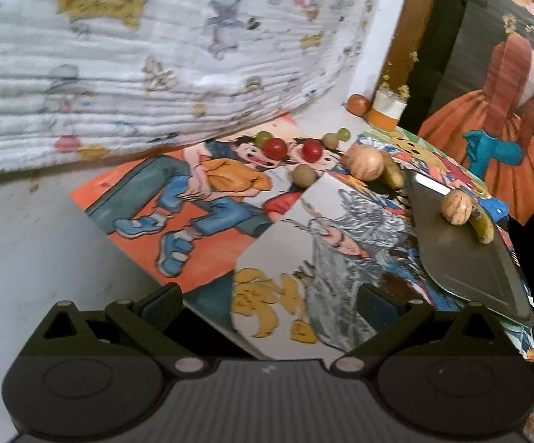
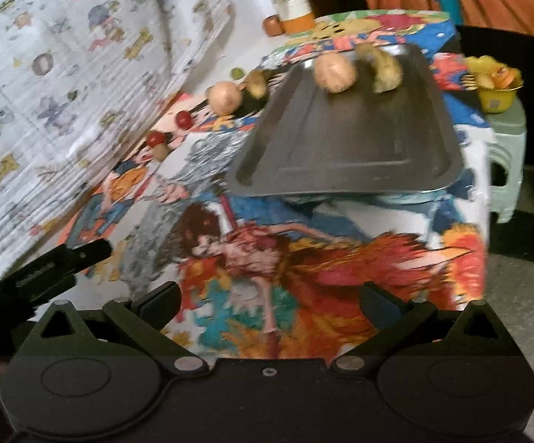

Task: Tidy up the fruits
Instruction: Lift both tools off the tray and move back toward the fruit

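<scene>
Both wrist fisheyes look forward and down from near the table edge; shared: dark tray [image 1: 462, 254] [image 2: 344, 140] with fruit.

Matte black hardware filling the bottom of both wrist views. Left gripper [image 1: 268, 301]: grey ribbed plate across the middle, flanked by two big round black housings with faint ring outlines. Silver pivot pins at the linkage joints, triangular cut-outs in the outer arms, bluish pads on the inner faces of the fingers [image 1: 159, 301]. Right gripper [image 2: 270, 299]: same twin discs and linkages, but smooth black centre plate with one small screw, same silver pins and triangular holes
</scene>
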A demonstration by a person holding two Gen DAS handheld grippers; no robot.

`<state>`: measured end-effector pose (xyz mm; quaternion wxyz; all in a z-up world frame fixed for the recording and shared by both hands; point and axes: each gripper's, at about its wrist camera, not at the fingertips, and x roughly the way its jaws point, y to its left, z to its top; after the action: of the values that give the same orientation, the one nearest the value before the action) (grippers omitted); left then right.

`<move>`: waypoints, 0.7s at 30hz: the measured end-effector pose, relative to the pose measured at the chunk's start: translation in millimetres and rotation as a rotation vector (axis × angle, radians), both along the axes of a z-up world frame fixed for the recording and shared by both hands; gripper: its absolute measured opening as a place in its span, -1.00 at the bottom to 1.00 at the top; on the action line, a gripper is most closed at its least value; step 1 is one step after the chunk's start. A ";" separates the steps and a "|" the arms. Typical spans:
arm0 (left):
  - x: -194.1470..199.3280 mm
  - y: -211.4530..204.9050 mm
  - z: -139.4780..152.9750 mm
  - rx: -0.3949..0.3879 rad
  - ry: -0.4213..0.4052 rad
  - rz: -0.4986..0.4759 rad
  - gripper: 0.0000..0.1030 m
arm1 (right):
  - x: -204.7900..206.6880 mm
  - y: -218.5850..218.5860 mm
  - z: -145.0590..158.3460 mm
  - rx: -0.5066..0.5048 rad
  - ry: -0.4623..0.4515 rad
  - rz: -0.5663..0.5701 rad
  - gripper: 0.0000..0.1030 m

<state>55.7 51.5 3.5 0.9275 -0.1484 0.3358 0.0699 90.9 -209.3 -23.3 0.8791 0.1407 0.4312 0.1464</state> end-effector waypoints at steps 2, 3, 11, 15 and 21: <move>-0.1 5.3 -1.6 -0.005 -0.002 0.003 0.99 | 0.8 7.0 3.7 -0.012 -0.019 0.012 0.99; 0.4 8.1 -2.6 -0.008 -0.003 0.005 0.99 | 1.9 10.8 5.6 -0.022 -0.029 0.012 0.99; 12.8 22.8 -6.3 -0.002 -0.005 -0.008 0.99 | 38.0 33.1 15.1 -0.037 0.028 0.032 0.99; 25.6 30.5 -6.2 0.018 0.002 -0.017 0.99 | 67.8 48.5 27.7 -0.014 0.108 0.085 0.99; 47.4 37.0 -3.0 0.038 -0.012 -0.027 0.99 | 114.4 72.0 62.5 -0.041 0.005 0.153 0.99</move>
<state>103.1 88.5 0.5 0.9330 -0.1265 0.3309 0.0628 205.3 -137.3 39.1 0.8670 0.0897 0.4456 0.2043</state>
